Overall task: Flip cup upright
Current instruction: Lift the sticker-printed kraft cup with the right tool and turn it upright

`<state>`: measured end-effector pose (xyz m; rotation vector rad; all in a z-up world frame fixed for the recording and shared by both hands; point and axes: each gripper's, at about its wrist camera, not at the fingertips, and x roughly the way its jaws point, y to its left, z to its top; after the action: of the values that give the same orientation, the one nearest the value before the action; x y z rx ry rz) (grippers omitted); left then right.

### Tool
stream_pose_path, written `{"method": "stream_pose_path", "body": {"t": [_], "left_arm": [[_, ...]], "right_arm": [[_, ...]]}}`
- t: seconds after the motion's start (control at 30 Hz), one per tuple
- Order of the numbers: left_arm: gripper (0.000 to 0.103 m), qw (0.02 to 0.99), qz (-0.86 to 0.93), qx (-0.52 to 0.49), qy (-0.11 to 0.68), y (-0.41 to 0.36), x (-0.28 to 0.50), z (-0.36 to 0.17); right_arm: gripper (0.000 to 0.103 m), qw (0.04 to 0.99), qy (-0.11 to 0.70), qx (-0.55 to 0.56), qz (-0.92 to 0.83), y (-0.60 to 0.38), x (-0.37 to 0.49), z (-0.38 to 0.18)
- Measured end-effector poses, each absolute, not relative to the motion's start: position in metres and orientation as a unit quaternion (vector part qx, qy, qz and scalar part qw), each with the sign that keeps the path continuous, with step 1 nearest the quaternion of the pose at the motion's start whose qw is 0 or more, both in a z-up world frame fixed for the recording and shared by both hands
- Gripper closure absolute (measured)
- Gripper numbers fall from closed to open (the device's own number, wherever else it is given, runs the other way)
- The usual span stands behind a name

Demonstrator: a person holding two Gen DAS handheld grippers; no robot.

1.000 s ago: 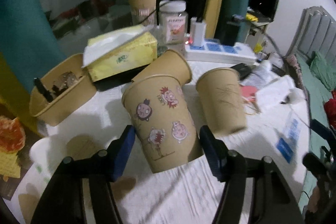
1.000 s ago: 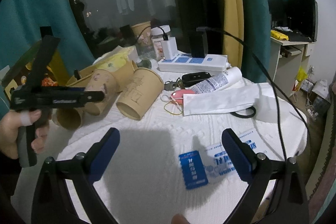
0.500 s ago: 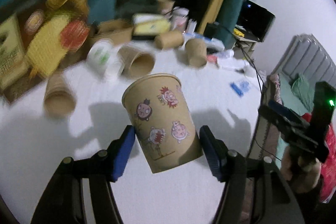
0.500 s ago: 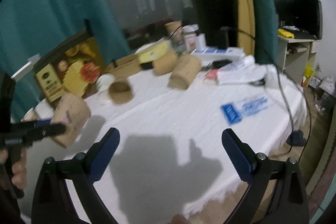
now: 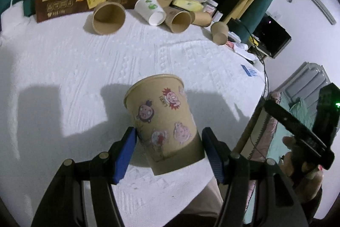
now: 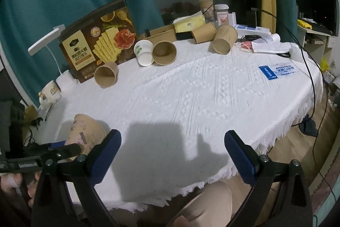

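Note:
A kraft paper cup with cartoon stickers [image 5: 159,112] sits between the blue pads of my left gripper [image 5: 169,139], which is shut on its lower part. The cup is held tilted, rim up and away from the camera, above the white tablecloth [image 5: 63,61] near the table's front edge. In the right wrist view the same cup [image 6: 87,131] shows at the lower left in the left gripper [image 6: 63,147]. My right gripper [image 6: 172,139] stands open over the cloth's front edge with nothing between its fingers.
Several kraft cups lie on their sides at the back [image 6: 105,77] [image 6: 164,53] [image 6: 225,39], beside a white cup [image 6: 144,52] and a cracker box [image 6: 99,44]. A mug [image 6: 50,95] stands at the left. A blue-and-white packet [image 6: 276,70] and a cable lie on the right.
My left gripper has carried the sticker cup from the cluster of cups at the back to the front of the table. The right gripper has swung left and pulled back too.

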<state>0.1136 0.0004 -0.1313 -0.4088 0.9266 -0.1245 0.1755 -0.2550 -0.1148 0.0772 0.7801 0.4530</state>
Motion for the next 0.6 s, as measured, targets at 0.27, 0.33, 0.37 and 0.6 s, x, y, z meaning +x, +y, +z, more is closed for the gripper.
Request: {"method": "stream_pose_path", "body": {"t": [0.27, 0.33, 0.37, 0.6], "left_arm": [[0.039, 0.872, -0.068, -0.192, 0.445, 0.001, 0.115, -0.139], [0.039, 0.871, -0.071, -0.194, 0.445, 0.000, 0.117, -0.140], [0.039, 0.871, -0.072, -0.193, 0.446, -0.001, 0.117, -0.140], [0.020, 0.878, -0.070, -0.208, 0.426, 0.001, 0.106, -0.131]], "right_arm": [[0.006, 0.897, 0.383, 0.016, 0.221, -0.246, 0.180, -0.109], [0.006, 0.896, 0.381, 0.012, 0.226, -0.241, 0.180, -0.108], [0.006, 0.896, 0.382, 0.010, 0.229, -0.239, 0.180, -0.107], [0.006, 0.872, 0.410, 0.007, 0.267, -0.222, 0.193, -0.112]]}}
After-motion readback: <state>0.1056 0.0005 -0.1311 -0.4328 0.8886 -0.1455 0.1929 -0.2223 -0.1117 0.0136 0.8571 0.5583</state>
